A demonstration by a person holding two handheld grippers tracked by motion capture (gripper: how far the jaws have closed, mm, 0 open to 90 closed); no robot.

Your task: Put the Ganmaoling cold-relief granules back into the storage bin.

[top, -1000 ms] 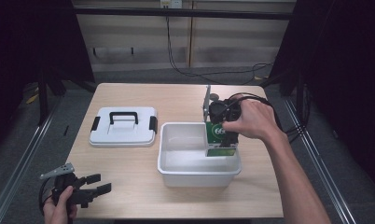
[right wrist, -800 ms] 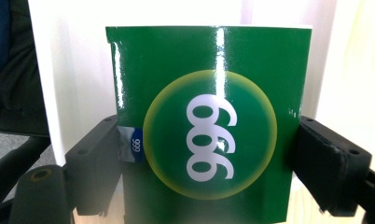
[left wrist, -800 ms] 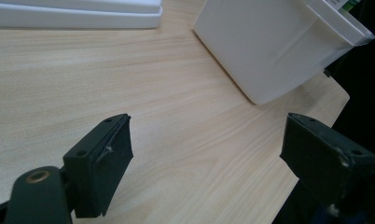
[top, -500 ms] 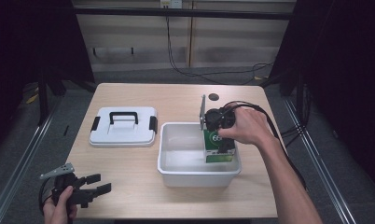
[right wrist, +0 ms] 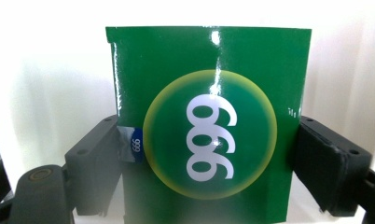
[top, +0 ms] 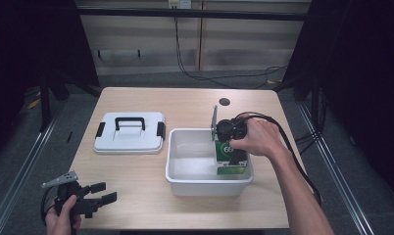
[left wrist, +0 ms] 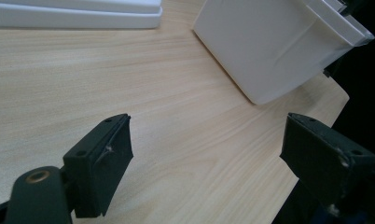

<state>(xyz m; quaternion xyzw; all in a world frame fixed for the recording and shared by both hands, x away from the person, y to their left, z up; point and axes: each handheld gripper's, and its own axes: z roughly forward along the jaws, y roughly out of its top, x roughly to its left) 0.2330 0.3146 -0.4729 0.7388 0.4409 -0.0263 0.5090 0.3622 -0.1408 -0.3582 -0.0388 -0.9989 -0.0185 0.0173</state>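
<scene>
Standing upright inside the white plastic tub (top: 185,179), the glossy green carton (right wrist: 209,126) sits between both jaws of the right gripper (top: 230,147), which clamp its 2 sides; left gripper (left wrist: 213,163) gapes, empty.

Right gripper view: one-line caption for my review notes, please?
Right gripper clamps a green box marked 999 by its two sides, with the white bin wall bright behind it.
</scene>
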